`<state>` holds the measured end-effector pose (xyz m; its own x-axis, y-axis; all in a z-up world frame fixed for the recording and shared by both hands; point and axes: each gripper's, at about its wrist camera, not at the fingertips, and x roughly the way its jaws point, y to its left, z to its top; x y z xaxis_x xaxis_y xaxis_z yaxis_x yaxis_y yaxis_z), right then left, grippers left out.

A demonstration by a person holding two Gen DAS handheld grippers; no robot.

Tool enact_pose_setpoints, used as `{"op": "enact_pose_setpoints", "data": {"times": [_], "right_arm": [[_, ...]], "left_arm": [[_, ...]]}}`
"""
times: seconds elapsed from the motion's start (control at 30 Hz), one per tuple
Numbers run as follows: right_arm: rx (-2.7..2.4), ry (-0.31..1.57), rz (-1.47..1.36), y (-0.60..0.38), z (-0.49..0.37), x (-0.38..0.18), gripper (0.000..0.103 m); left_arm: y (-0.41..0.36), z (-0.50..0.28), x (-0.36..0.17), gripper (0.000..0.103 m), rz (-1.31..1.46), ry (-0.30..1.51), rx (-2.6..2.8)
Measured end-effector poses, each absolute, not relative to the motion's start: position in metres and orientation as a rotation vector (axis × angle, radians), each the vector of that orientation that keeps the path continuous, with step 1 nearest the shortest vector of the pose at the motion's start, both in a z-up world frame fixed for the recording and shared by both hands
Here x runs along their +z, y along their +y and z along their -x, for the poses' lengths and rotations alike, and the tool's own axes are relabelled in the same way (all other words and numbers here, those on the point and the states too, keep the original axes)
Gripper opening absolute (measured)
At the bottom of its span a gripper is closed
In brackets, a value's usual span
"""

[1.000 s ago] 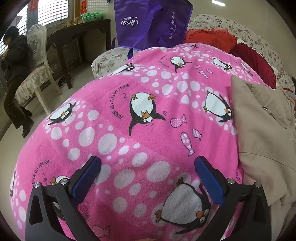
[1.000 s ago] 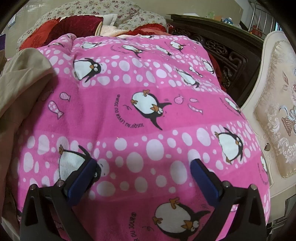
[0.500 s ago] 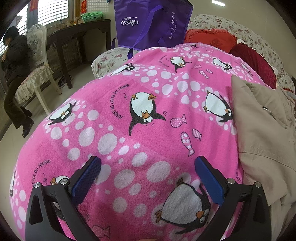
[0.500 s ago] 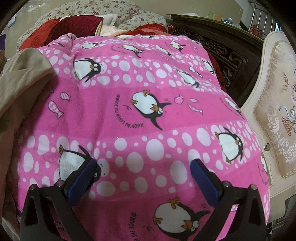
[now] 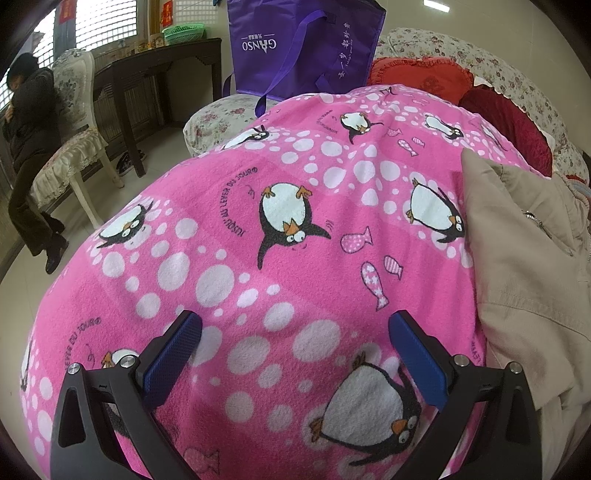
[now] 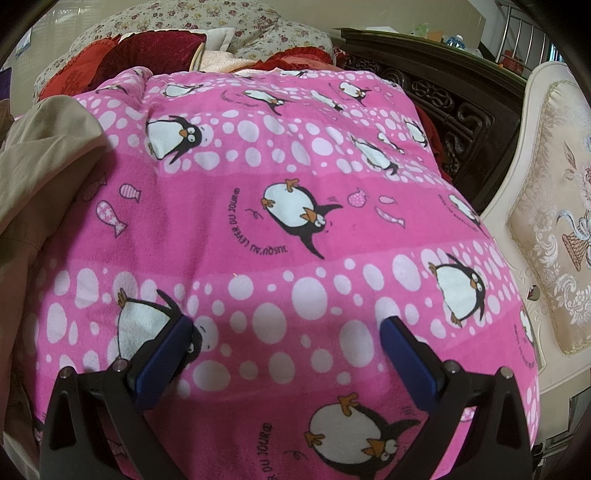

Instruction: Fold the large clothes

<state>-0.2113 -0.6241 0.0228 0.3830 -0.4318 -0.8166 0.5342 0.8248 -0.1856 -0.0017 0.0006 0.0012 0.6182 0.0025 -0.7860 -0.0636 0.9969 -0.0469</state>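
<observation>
Over the blanket [image 5: 295, 229], both grippers stay unmoved.

Supporting surface: a wide pink fleece blanket [image 5: 229, 266] printed with penguins, fish and white dots [image 6: 280, 243], spread smooth. On it, at the right in the left wrist view and at the left in the right wrist view, lies a crumpled beige woven jacket with a metal zip pull [image 5: 524, 258] [image 6: 40, 162]. Beyond the blanket's far edge, touching it, lie dark red cushions [image 5: 513, 125] [image 6: 125, 55] against floral-print fabric [image 6: 236, 22].
</observation>
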Motion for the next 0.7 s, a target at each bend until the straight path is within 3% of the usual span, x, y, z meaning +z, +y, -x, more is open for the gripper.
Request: {"op": "enact_pose_setpoints", "data": {"times": [0.17,0.7], "right_arm": [[-0.618,1.004,-0.114,-0.624,0.211,0.023,0.103],[-0.618,1.004,-0.114,-0.624,0.211,0.023,0.103]], "left_arm": [[-0.002,-0.002,0.012,0.096,-0.08,0.931,-0.015],[0.003,0.002,0.004,0.096,0.004,0.912,-0.028]]}}
